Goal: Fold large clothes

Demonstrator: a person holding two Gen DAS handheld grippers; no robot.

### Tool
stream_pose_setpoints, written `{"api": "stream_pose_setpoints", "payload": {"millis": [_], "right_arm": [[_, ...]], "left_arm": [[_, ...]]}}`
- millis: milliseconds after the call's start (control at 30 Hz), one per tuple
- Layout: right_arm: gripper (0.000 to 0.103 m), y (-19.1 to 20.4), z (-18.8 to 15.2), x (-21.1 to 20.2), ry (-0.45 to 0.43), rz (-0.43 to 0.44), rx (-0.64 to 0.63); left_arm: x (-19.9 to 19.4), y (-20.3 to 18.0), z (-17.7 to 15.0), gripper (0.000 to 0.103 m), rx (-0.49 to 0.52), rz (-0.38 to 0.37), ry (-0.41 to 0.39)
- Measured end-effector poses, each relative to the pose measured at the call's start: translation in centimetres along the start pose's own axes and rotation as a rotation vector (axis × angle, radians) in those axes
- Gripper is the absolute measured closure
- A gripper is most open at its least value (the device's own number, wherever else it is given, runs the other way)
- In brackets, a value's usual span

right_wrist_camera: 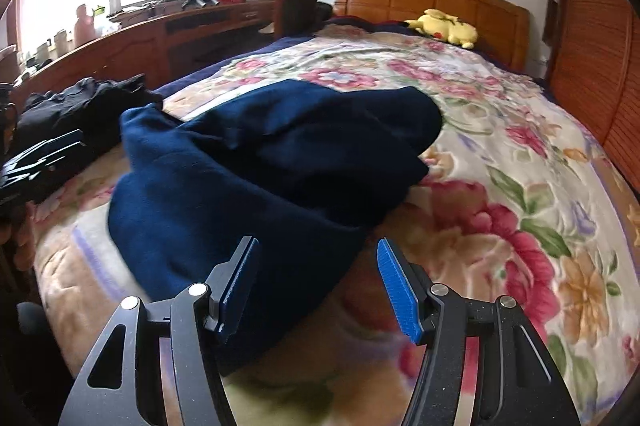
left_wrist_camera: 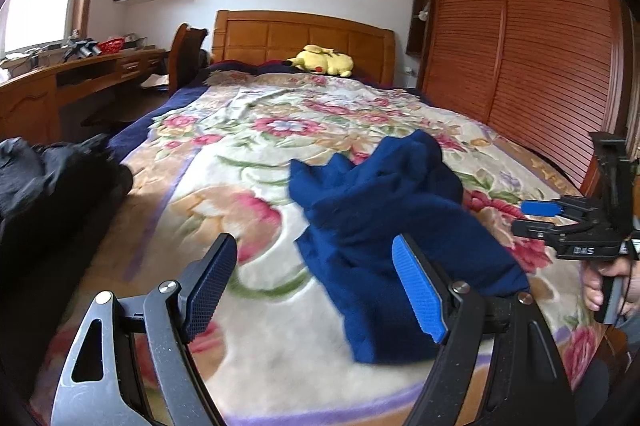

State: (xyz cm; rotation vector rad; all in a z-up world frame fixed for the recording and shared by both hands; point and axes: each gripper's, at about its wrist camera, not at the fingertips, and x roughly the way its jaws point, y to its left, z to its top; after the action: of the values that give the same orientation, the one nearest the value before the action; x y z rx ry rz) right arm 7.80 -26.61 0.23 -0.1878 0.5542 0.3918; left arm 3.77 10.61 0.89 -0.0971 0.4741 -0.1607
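A dark blue garment (left_wrist_camera: 384, 226) lies crumpled in a heap on the floral bed blanket (left_wrist_camera: 248, 193); it also shows in the right wrist view (right_wrist_camera: 260, 177). My left gripper (left_wrist_camera: 316, 286) is open and empty, above the blanket just left of the garment's near end. My right gripper (right_wrist_camera: 316, 286) is open and empty, close over the garment's near edge. The right gripper also shows in the left wrist view (left_wrist_camera: 540, 209) at the bed's right side, held by a hand.
A pile of black clothes (left_wrist_camera: 44, 177) lies at the bed's left edge, also in the right wrist view (right_wrist_camera: 76, 105). A yellow plush toy (left_wrist_camera: 324, 59) sits by the wooden headboard. A desk (left_wrist_camera: 60, 77) stands left, a slatted wardrobe (left_wrist_camera: 540, 45) right.
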Motion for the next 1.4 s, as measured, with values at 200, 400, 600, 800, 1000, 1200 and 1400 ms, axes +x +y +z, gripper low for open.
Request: {"api": "stream_pose_setpoints", "payload": {"millis": [200,400,600,800,1000,1200,1400], "right_arm": [[0.040,-1.6,1.5,3.7,-0.003,-0.034,-0.007],[0.040,-4.1,3.3,9.0,0.017,-0.043,0.028],[0.027,-6.6,4.1,13.1,0.023,-0.005,0.082],[0.020,-9.4,3.6,16.1,0.067,0.163,0.264],[0.081,-7.5,5.6,14.7,0.008,0.145,0.148],[0.089,-3.7,10.9,11.5,-0.118,0.063,0.012],[0.089,-1.0,12.4,15.1,-0.013,0.006,-0.032]], "left_arm": [[1.3,-1.9,2.3,0.026,0.036,-0.029,-0.031],[3.5,-2.5,2.8,0.047,0.034,-0.084,0.013],[4.7,-3.2,1.1,0.060,0.088,-0.067,0.093],[5.1,-2.9,-0.5,0.062,0.115,-0.057,0.154],[5.0,-2.7,-0.8,0.070,0.107,-0.061,0.171],[4.6,-2.1,-1.0,0.078,0.087,-0.049,0.176],[4.1,-1.9,-1.4,0.083,0.087,-0.059,0.183]]}}
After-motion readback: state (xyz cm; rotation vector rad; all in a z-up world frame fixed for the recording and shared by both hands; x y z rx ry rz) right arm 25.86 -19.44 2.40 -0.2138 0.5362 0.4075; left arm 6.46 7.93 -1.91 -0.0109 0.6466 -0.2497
